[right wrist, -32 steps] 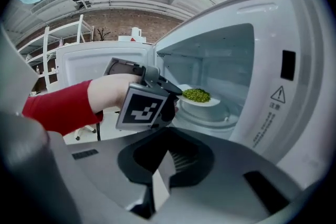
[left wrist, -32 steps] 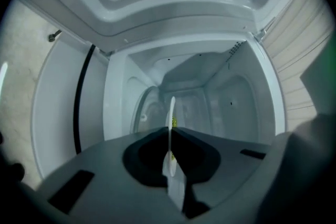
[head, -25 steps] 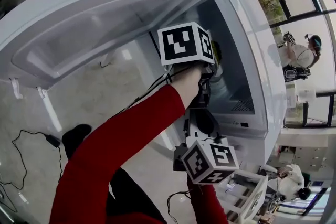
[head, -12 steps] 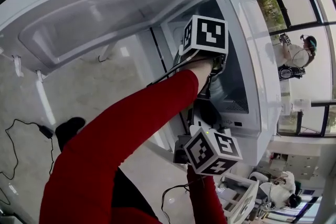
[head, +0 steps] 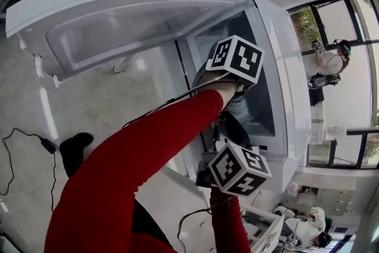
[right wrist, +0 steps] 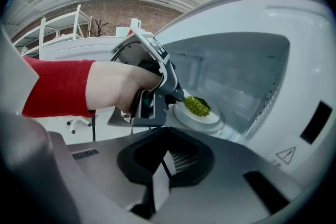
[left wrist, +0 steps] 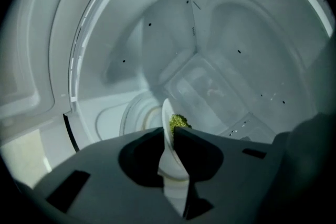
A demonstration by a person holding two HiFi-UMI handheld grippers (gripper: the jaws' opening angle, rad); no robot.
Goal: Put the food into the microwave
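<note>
A white microwave (head: 294,92) stands with its door (head: 118,26) swung open. Inside, a white plate (right wrist: 203,116) carries green food (right wrist: 197,106) and rests on the turntable (left wrist: 137,113). My left gripper (right wrist: 177,96) reaches into the cavity at the plate's near rim. Its jaws are opening, with the thin rim (left wrist: 169,157) still between them and the food (left wrist: 178,121) just beyond. My right gripper (right wrist: 160,168) hangs outside, below the opening, shut and holding nothing. In the head view its marker cube (head: 240,169) sits under the red sleeve (head: 148,151).
The open door juts out to the left over a pale floor with a black cable (head: 29,145). White shelving (head: 266,234) stands at the lower right. People (head: 331,59) are by the windows at the far right.
The left gripper's marker cube has rolled and sits a little further right, deeper in the microwave mouth. The right gripper has stayed almost still below it.
</note>
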